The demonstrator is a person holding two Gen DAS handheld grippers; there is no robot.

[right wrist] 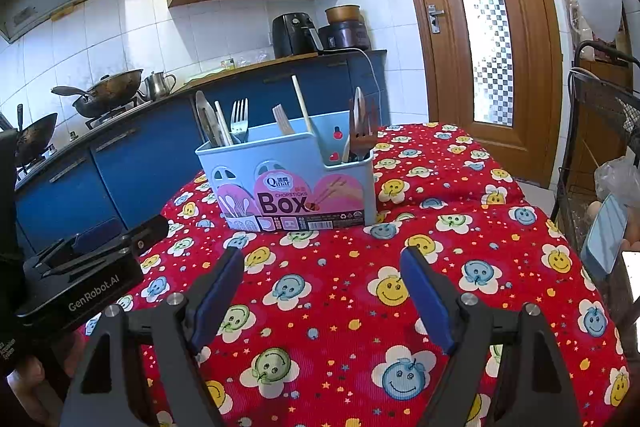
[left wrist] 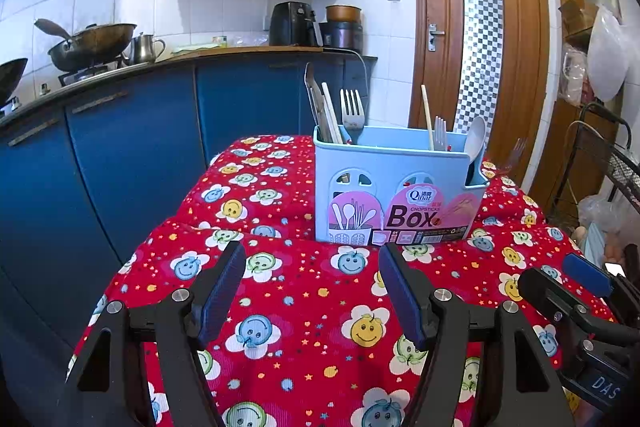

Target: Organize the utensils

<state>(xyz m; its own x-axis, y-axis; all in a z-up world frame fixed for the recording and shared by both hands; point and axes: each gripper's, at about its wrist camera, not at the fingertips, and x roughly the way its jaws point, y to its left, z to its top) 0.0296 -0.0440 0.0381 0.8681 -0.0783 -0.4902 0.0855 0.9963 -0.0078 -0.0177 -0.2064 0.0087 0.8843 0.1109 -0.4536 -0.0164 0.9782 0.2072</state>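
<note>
Both tongs, the left one and the right one, are hovering wide apart and gripping nothing, leaving room to reach. At twelve o'clock, the blue box on the red cloth is holding forks, chopsticks and a spoon upright, sorted by compartment; no utensils are lying loose.

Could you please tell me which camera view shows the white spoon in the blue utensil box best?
The left wrist view: the white spoon shows its bowl clearly above the box's small compartment. In the right wrist view, a brown fork mostly hides it.
</note>
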